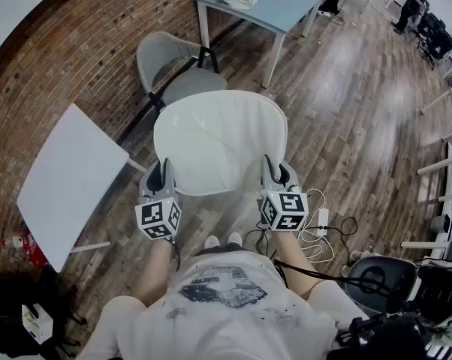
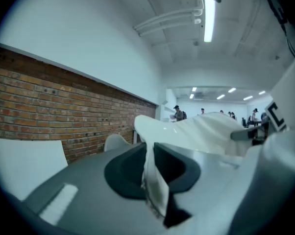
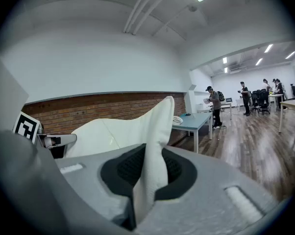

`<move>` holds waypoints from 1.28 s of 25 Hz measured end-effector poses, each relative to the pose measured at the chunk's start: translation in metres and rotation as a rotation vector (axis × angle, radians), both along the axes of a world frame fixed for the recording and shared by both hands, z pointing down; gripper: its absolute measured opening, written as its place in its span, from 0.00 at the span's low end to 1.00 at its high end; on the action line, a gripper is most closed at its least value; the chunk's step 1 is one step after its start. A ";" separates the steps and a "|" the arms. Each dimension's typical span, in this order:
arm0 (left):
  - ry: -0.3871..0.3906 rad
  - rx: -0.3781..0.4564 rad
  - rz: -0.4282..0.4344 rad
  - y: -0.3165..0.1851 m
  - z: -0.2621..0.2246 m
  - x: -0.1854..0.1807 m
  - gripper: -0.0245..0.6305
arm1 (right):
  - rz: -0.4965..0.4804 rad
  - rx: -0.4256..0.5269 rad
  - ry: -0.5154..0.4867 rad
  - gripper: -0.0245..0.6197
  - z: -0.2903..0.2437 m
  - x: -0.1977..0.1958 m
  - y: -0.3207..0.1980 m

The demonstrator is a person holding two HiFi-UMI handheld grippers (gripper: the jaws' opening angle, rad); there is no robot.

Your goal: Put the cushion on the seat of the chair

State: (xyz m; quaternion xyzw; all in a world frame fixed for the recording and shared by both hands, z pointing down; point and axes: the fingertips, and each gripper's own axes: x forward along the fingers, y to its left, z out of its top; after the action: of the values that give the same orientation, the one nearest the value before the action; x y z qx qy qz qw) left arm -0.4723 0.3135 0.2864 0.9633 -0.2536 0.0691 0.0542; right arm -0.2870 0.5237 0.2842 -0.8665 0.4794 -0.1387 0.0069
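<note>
A white cushion (image 1: 220, 139) hangs flat in the air between my two grippers, above the wood floor. My left gripper (image 1: 164, 177) is shut on the cushion's near left edge, and white fabric (image 2: 155, 180) is pinched between its dark pads. My right gripper (image 1: 273, 172) is shut on the near right edge, where the cushion's fabric (image 3: 152, 165) stands up between the pads. A grey chair (image 1: 160, 57) stands beyond the cushion, by the brick wall; its seat (image 1: 196, 83) is partly hidden behind the cushion's far edge.
A white tabletop (image 1: 68, 182) stands at the left. A pale blue table (image 1: 275, 2) is behind the chair. Cables and a power strip (image 1: 322, 220) lie on the floor at the right, near a dark office chair (image 1: 380, 280). People stand far off (image 1: 412, 2).
</note>
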 end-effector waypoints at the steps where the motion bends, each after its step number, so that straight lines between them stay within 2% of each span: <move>1: -0.003 0.000 0.006 0.003 0.000 -0.002 0.10 | 0.008 0.000 -0.001 0.10 -0.001 -0.004 0.005; 8: -0.005 0.008 0.010 0.020 -0.006 -0.016 0.10 | 0.014 0.006 -0.011 0.10 -0.001 -0.019 0.024; 19: -0.014 0.014 -0.003 0.047 0.001 -0.006 0.10 | -0.007 0.023 -0.046 0.10 0.007 -0.006 0.054; 26: -0.010 0.012 -0.001 0.052 0.004 0.013 0.10 | -0.003 0.038 -0.049 0.10 0.009 0.015 0.057; 32: -0.002 0.008 0.009 0.031 0.012 0.057 0.10 | 0.011 0.040 -0.055 0.10 0.017 0.054 0.041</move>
State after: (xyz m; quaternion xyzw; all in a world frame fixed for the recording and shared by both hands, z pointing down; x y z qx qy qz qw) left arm -0.4157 0.3444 0.2981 0.9646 -0.2495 0.0693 0.0497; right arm -0.2331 0.5645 0.3016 -0.8647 0.4770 -0.1528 0.0380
